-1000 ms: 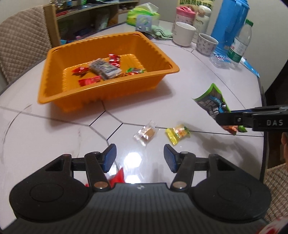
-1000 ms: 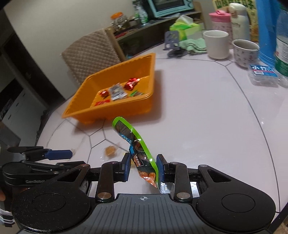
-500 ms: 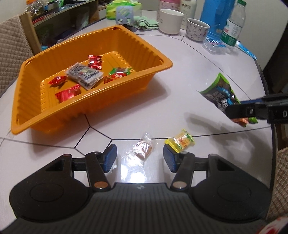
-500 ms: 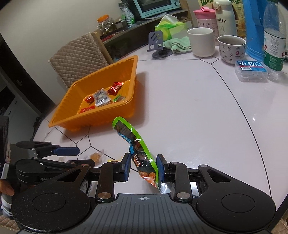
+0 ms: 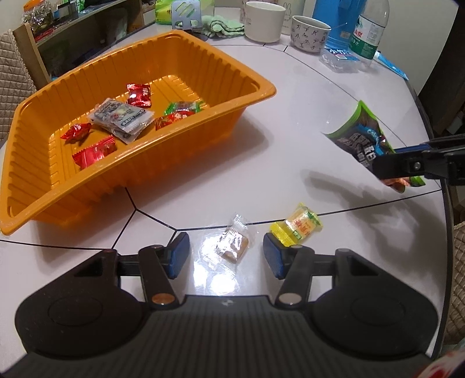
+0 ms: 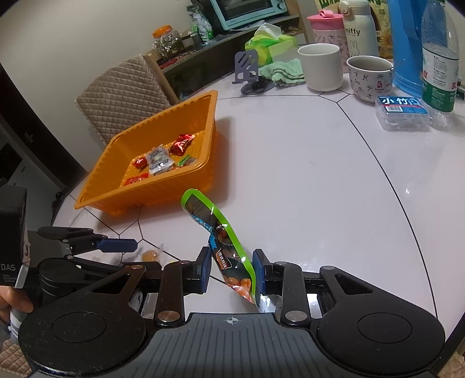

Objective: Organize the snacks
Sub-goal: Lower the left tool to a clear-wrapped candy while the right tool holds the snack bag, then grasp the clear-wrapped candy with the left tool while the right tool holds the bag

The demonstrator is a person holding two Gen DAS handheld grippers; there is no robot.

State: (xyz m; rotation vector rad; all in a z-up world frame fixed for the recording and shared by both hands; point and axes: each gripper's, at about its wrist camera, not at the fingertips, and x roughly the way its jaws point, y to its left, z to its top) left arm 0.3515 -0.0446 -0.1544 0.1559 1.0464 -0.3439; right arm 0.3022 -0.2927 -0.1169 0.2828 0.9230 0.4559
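Clear-wrapped brown candy (image 5: 232, 247) between left gripper (image 5: 226, 256) jaws, which are closing; yellow-wrapped candy (image 5: 299, 228) just right; ribbed orange plastic tray (image 5: 186, 139) ahead-left.

The worktop (image 5: 290, 122) is gleaming glossy and smooth; the ribbed orange plastic tray (image 5: 203, 128) is shining softly; a clear crinkly film wrapper (image 5: 232, 244) is glinting; matt quilted cloth is covering the chair (image 6: 122, 96).

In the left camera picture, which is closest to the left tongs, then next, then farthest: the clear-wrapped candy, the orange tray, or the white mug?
1. Clear-wrapped candy: between the closing left tongs, not yet pinched.
2. Orange tray: farther back, to the left.
3. White mug: at the table's far edge.
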